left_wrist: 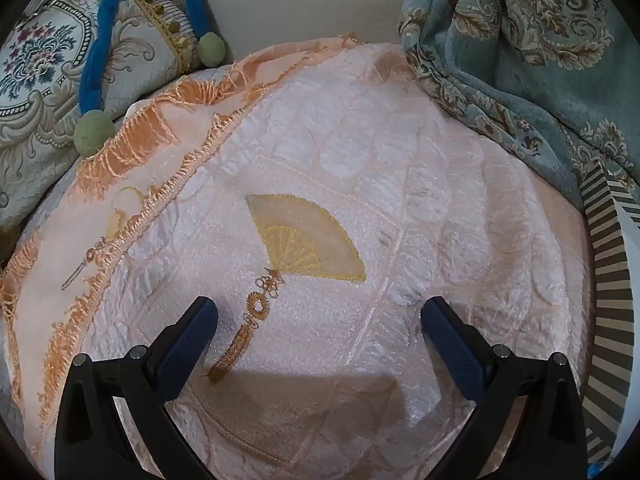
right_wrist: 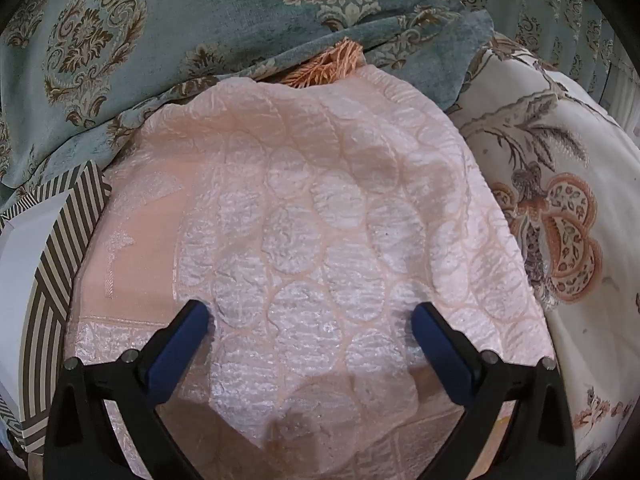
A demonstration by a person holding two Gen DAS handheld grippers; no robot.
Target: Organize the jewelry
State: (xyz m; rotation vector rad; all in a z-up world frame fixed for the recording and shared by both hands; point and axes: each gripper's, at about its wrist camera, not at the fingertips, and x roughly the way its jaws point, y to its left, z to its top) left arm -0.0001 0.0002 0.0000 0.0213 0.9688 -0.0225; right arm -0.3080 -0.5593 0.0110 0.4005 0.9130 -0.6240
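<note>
No jewelry shows in either view. A striped box (left_wrist: pixel 610 300) with a white inside stands at the right edge of the left wrist view; it also shows at the left edge of the right wrist view (right_wrist: pixel 52 264). My left gripper (left_wrist: pixel 319 316) is open and empty over a pale pink quilted cloth (left_wrist: pixel 400 208) with an embroidered gold fan (left_wrist: pixel 304 240). My right gripper (right_wrist: pixel 310 318) is open and empty over the same pink cloth (right_wrist: pixel 320 220), to the right of the box.
A teal patterned blanket (left_wrist: pixel 540 60) lies behind the cloth and also shows in the right wrist view (right_wrist: pixel 160 40). A floral cushion (left_wrist: pixel 44 80) and a blue and green plush toy (left_wrist: pixel 100 48) sit at the far left. A cream floral fabric (right_wrist: pixel 560 220) lies at the right.
</note>
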